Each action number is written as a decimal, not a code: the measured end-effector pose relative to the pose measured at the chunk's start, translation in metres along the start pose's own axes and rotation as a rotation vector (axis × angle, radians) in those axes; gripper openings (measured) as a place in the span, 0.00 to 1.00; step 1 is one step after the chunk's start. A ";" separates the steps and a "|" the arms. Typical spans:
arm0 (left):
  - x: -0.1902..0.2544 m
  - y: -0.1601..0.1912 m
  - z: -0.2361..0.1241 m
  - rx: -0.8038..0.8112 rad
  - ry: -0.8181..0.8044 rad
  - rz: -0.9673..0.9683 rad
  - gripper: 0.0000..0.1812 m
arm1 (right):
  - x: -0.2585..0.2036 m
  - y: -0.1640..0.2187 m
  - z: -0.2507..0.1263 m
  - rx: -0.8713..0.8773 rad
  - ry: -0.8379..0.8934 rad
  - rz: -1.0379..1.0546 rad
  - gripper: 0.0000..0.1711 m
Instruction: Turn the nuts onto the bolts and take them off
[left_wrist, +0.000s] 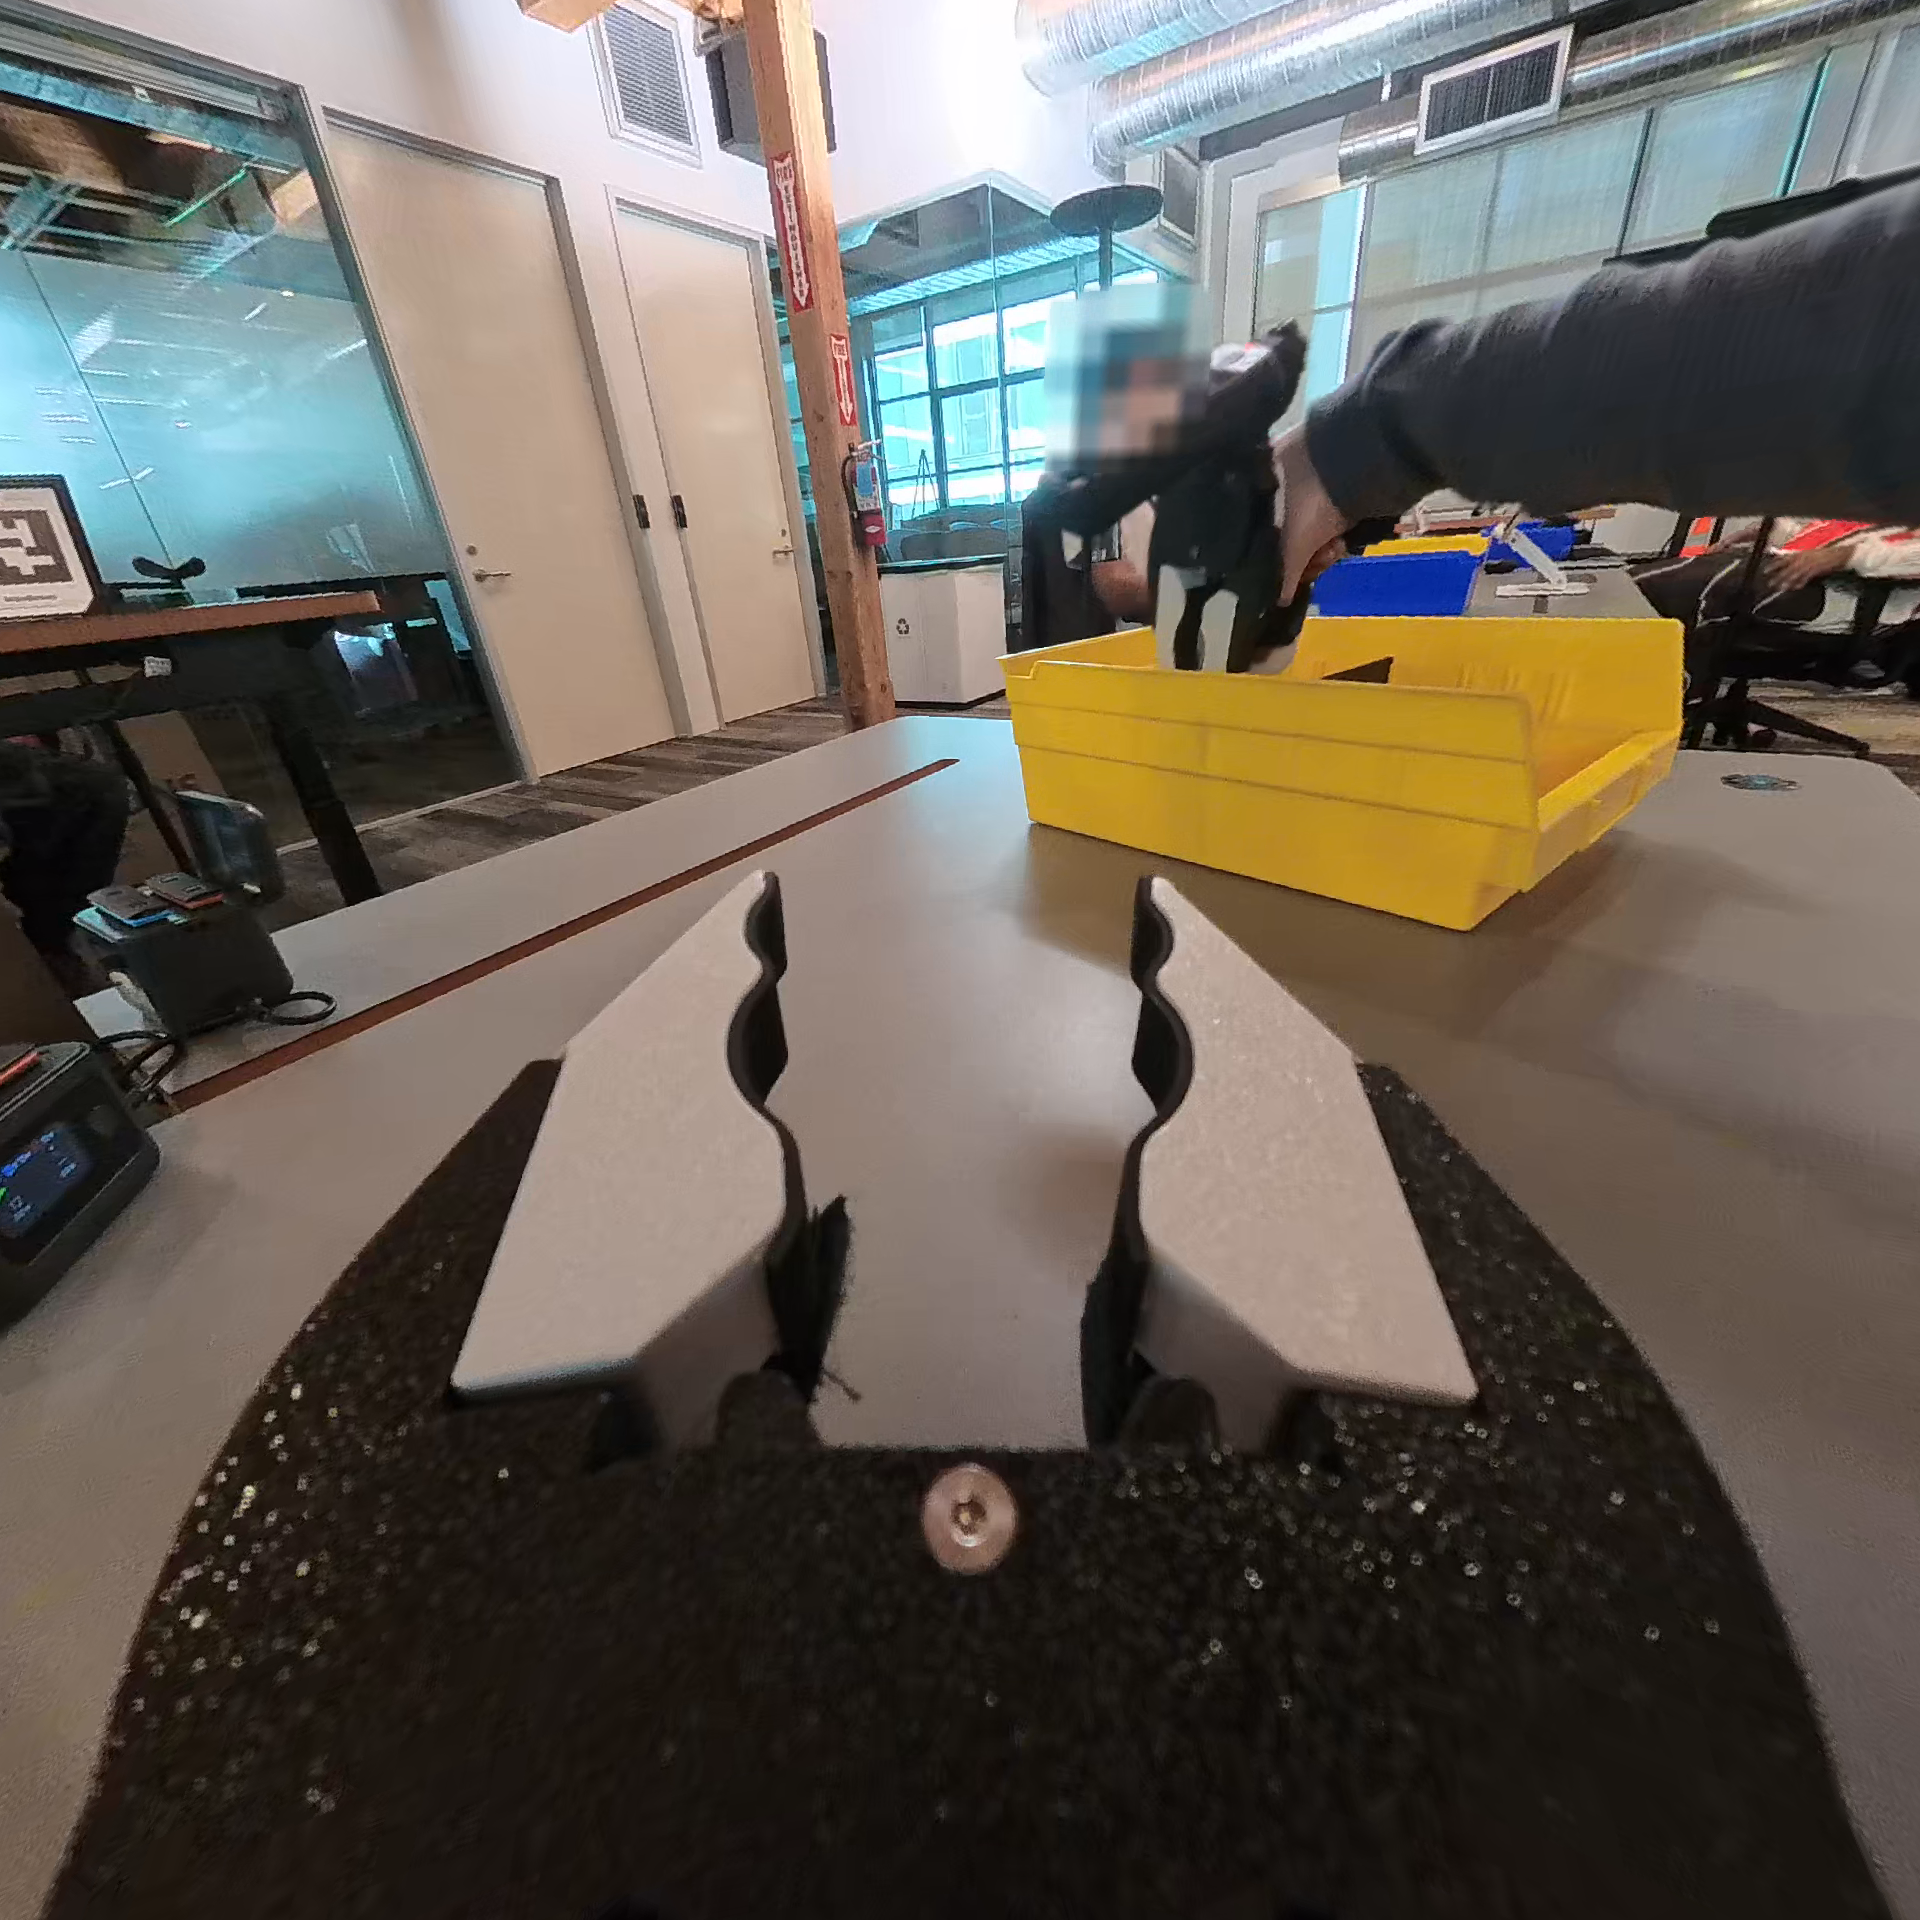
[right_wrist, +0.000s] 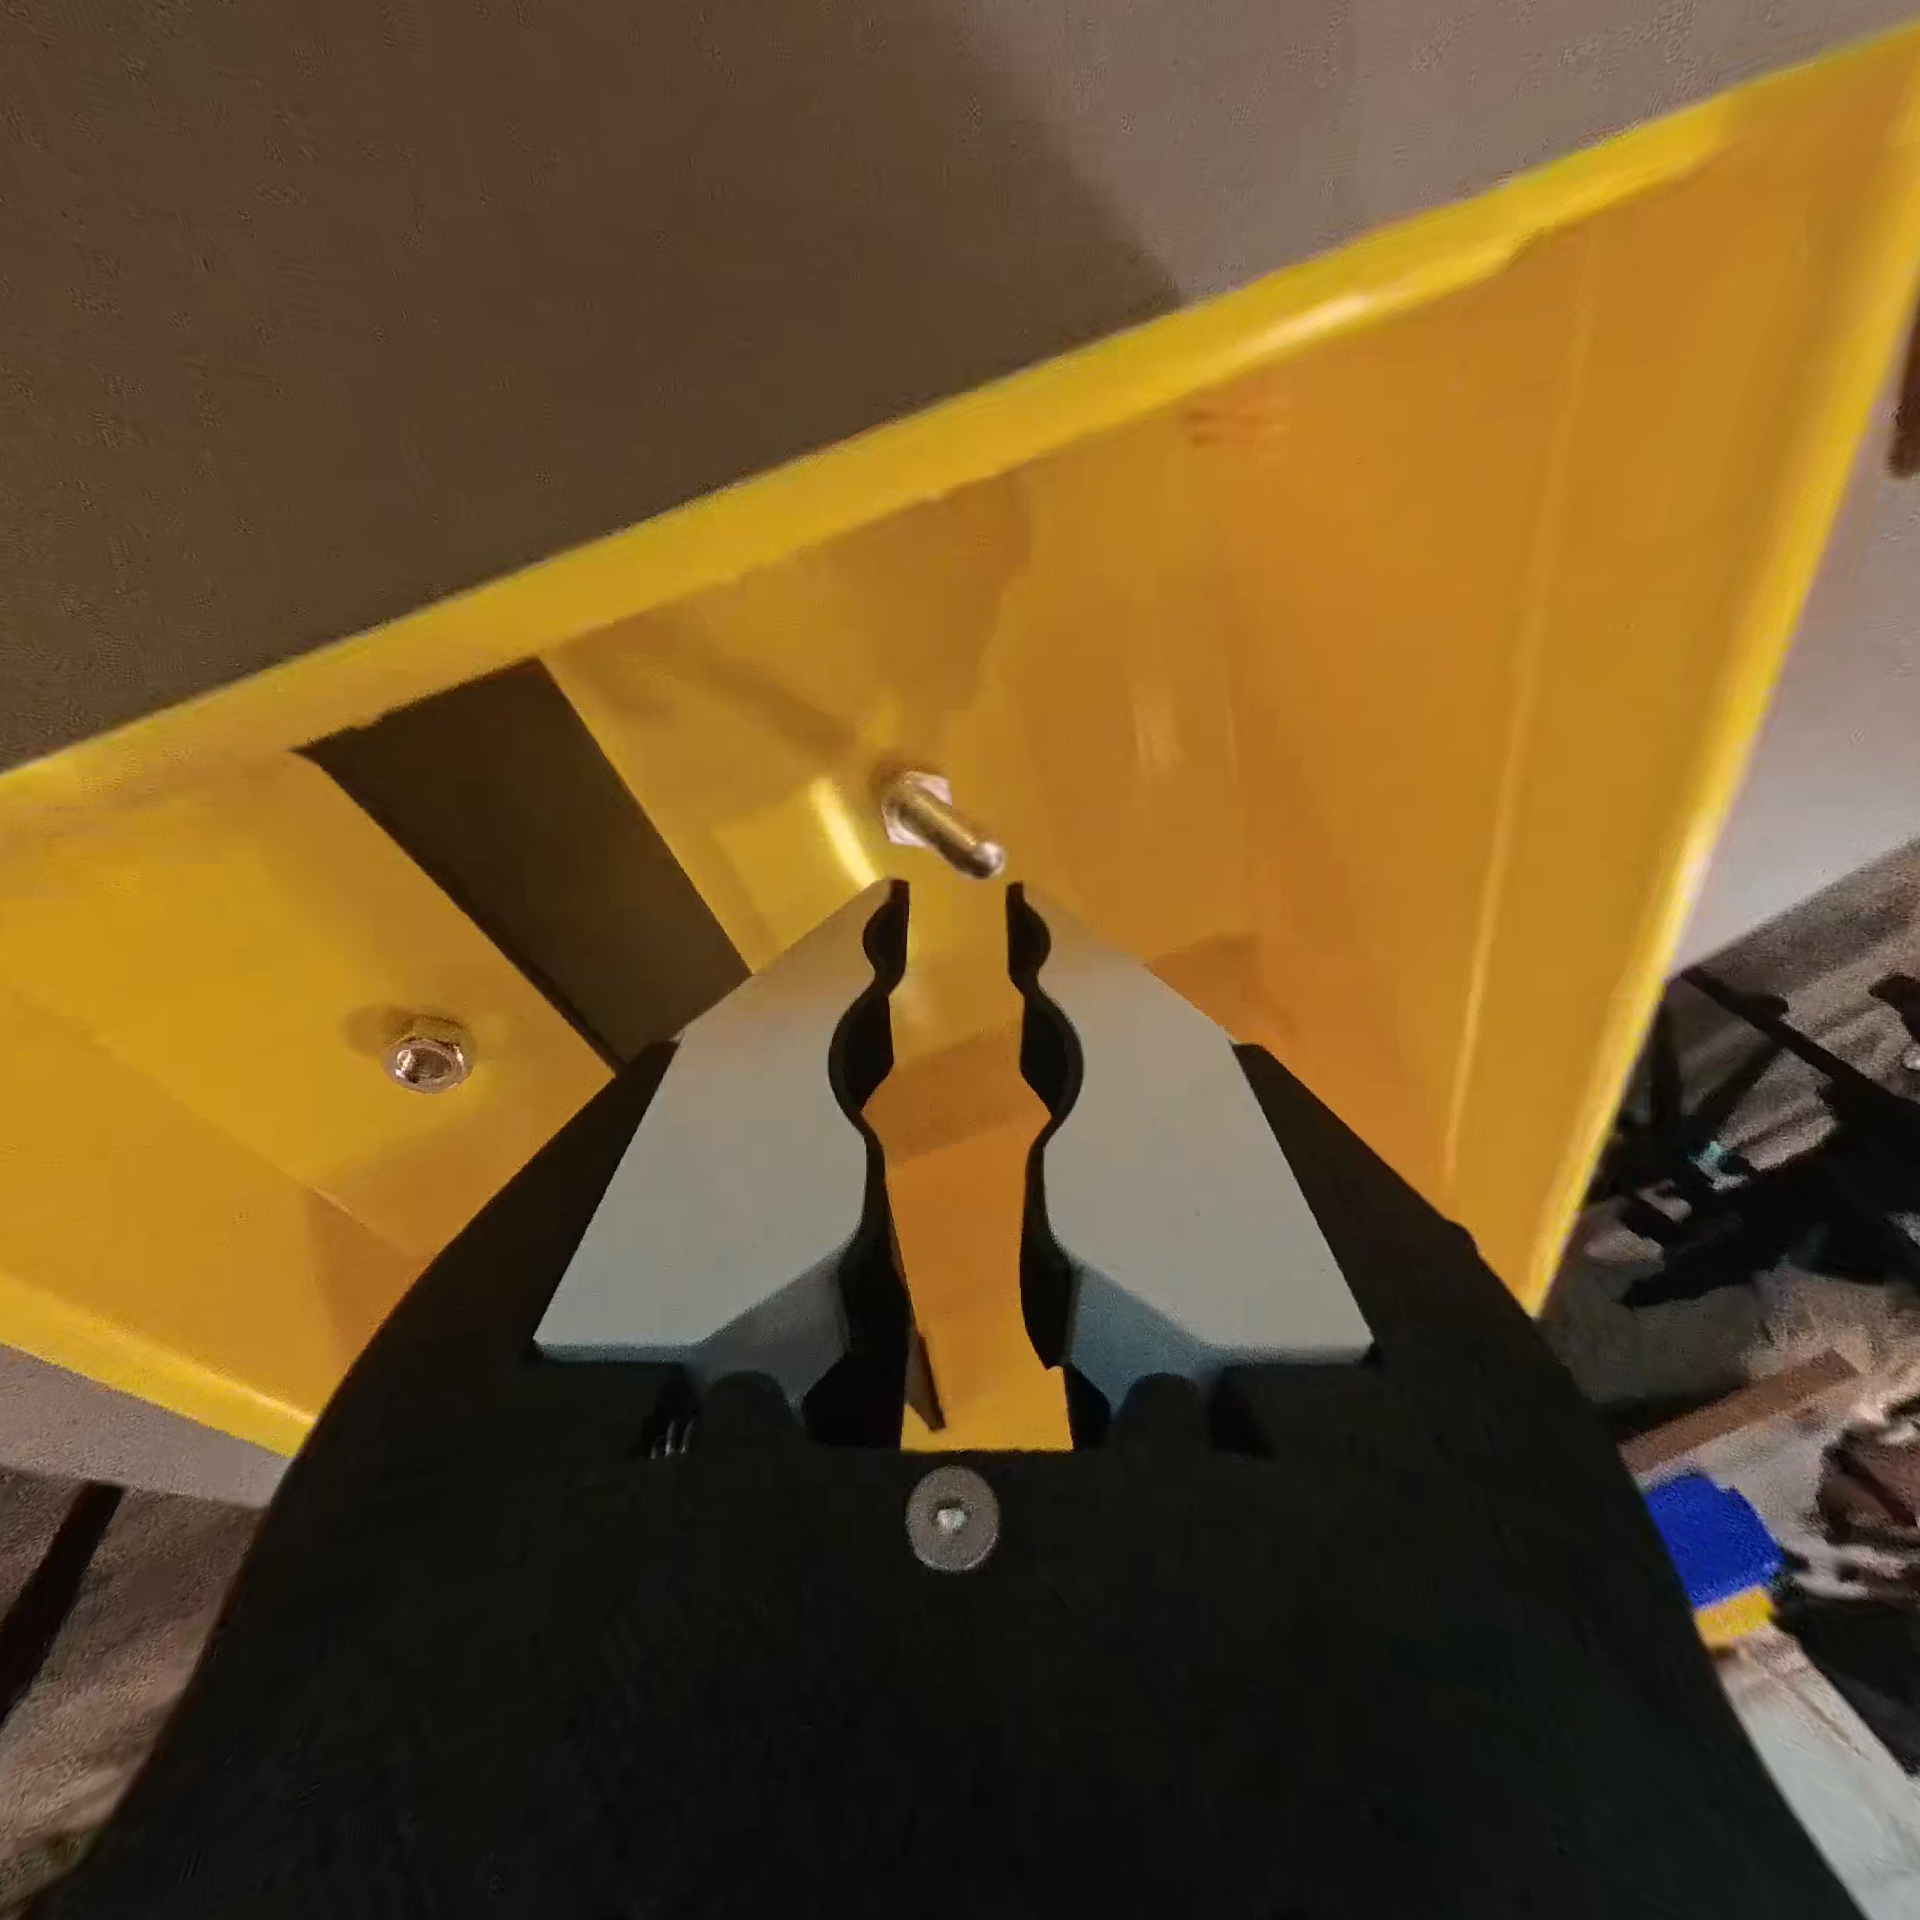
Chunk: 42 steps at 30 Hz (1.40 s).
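Observation:
A yellow bin (left_wrist: 1278, 821) stands on the grey table, right of centre. In the right wrist view I look down into the yellow bin (right_wrist: 1351, 644). A silver bolt (right_wrist: 940, 826) lies on the bin floor just beyond my right gripper (right_wrist: 956, 888), which is open with a narrow gap and empty. A silver nut (right_wrist: 426, 1062) lies in the left compartment, past a dark divider (right_wrist: 520, 831). My left gripper (left_wrist: 956, 894) is open wide and empty, low over the table, short of the bin. The right gripper (left_wrist: 1216, 634) also shows in the left wrist view, reaching into the bin.
A grey table (left_wrist: 935, 810) bears the bin. A dark device with a screen (left_wrist: 62, 1174) and a charger box (left_wrist: 197, 956) sit at the left. Blue bins (left_wrist: 1403, 582) stand behind the yellow one. A sleeved arm (left_wrist: 1621, 395) crosses the upper right.

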<state>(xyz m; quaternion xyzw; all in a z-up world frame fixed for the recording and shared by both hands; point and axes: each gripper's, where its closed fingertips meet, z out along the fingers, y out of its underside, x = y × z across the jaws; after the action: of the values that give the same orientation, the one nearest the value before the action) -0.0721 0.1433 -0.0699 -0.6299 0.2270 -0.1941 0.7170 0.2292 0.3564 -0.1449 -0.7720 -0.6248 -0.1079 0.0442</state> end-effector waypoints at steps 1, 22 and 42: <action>-0.001 0.000 0.000 0.000 -0.006 0.002 0.36 | 0.009 0.002 -0.009 0.006 0.067 0.040 0.11; -0.035 0.007 -0.009 -0.057 -0.232 0.030 0.34 | -0.166 -0.255 -0.110 1.299 0.577 0.279 0.11; -0.045 0.002 -0.015 -0.017 -0.278 0.011 0.30 | -0.174 -0.252 -0.117 1.374 0.726 0.170 0.04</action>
<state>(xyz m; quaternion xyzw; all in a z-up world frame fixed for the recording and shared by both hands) -0.1173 0.1566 -0.0694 -0.6556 0.1303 -0.0991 0.7371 -0.0631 0.2211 -0.0868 -0.5329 -0.4367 0.0610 0.7222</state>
